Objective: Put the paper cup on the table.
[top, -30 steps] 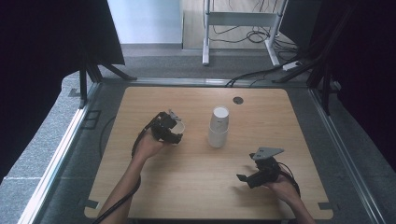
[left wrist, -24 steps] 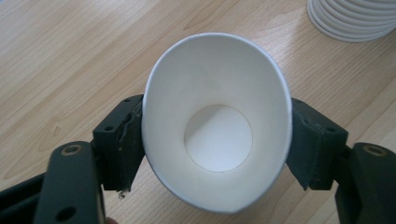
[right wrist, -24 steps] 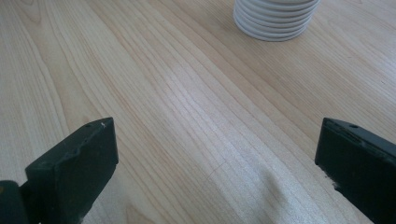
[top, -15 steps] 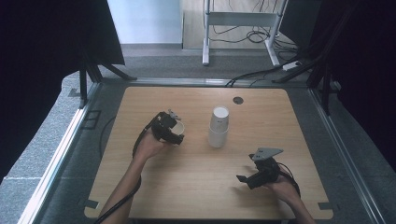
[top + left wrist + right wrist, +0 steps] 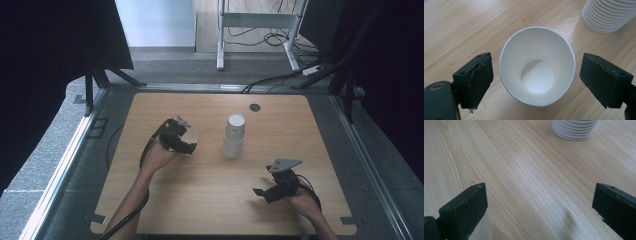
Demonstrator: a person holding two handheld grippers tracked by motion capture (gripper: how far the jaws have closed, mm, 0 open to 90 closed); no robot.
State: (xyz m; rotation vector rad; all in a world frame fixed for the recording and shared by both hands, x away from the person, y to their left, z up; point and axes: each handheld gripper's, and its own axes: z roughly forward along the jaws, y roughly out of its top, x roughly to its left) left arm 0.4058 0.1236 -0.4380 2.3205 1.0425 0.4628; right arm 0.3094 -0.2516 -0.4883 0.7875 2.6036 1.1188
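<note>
A light wooden counter (image 5: 150, 210) seen from above, with a person's forearms entering from the bottom edge. Left of centre, the left tongs (image 5: 181, 141) sit around a single white paper cup (image 5: 189, 137). In the left gripper view the cup (image 5: 537, 66) stands upright, mouth up, between the wide-open jaws, a small gap on each side, so nothing is gripped. At the frame's centre stands a stack of white paper cups (image 5: 234, 136), upside down, just beside the single cup. At lower right, the right tongs (image 5: 264, 191) hover wide open and empty over bare wood. The step appears to be either grasping or releasing the cup; I cannot tell which. Grasping would call for closing gently to avoid crushing it.
</note>
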